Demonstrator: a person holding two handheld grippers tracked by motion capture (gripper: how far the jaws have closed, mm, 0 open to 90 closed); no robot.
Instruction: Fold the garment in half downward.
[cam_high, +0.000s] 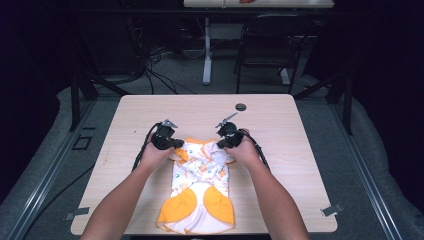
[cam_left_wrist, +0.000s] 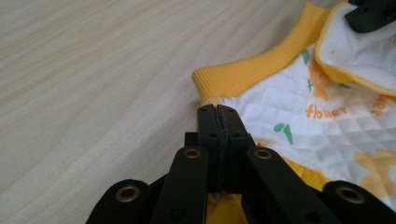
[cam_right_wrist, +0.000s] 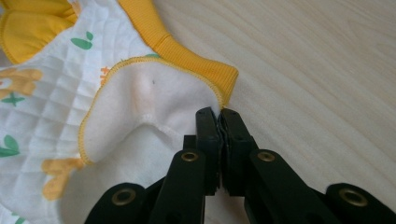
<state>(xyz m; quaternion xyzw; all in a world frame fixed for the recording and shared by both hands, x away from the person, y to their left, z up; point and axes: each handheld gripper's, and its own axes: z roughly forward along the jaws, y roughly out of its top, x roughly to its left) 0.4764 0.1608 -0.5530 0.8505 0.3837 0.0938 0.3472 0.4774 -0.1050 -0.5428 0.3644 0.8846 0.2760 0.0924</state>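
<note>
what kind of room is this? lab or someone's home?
Most likely a lab or recording studio, not a home: dark curtained surroundings, loose cables on the floor behind the wooden table, metal frame rails beside it. Both tongs pinch a baby garment.

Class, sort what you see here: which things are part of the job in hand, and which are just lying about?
In the job:
baby garment
left gripper, shut on its edge
right gripper, shut on its edge

Lying about:
small dark round disc on the table
chair beyond it
</note>
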